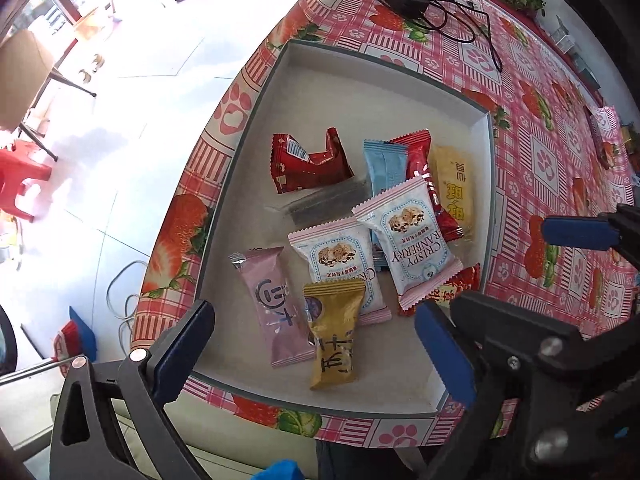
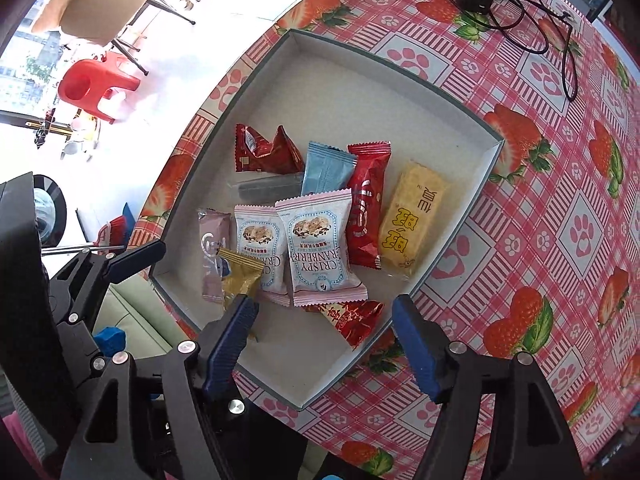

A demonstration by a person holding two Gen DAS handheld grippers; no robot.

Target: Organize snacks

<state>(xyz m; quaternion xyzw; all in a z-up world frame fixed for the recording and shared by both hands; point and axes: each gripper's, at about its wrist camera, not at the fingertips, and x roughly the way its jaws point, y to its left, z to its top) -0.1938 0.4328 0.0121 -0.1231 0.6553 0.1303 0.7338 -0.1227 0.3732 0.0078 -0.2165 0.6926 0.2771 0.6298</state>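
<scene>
Both grippers hang wide open over a shallow box of snack packets.

The box (image 1: pixel 256 112) sits on the strawberry tablecloth (image 1: pixel 536 152), close to the table edge. Inside the box, near its near wall, lie a pink packet (image 1: pixel 276 304) and a gold packet (image 1: pixel 334 332), the gold one partly over a white cranberry packet (image 1: pixel 340 256). A second cranberry packet (image 2: pixel 318 240) lies just beside the first one, and covers part of a blue packet (image 2: pixel 326 168) and a red packet (image 2: pixel 366 204). A yellow packet (image 2: pixel 412 216) lies beside the red one, toward the right wall of the box. A crumpled dark red packet (image 1: pixel 310 162) lies nearer the middle of the box. The left gripper (image 1: pixel 316 344) stands with its jaws wide apart above the gold packet, not touching it. The right gripper (image 2: pixel 324 340) is also spread wide, above a red packet with gold print (image 2: pixel 356 318) at the near wall; nothing is held.
</scene>
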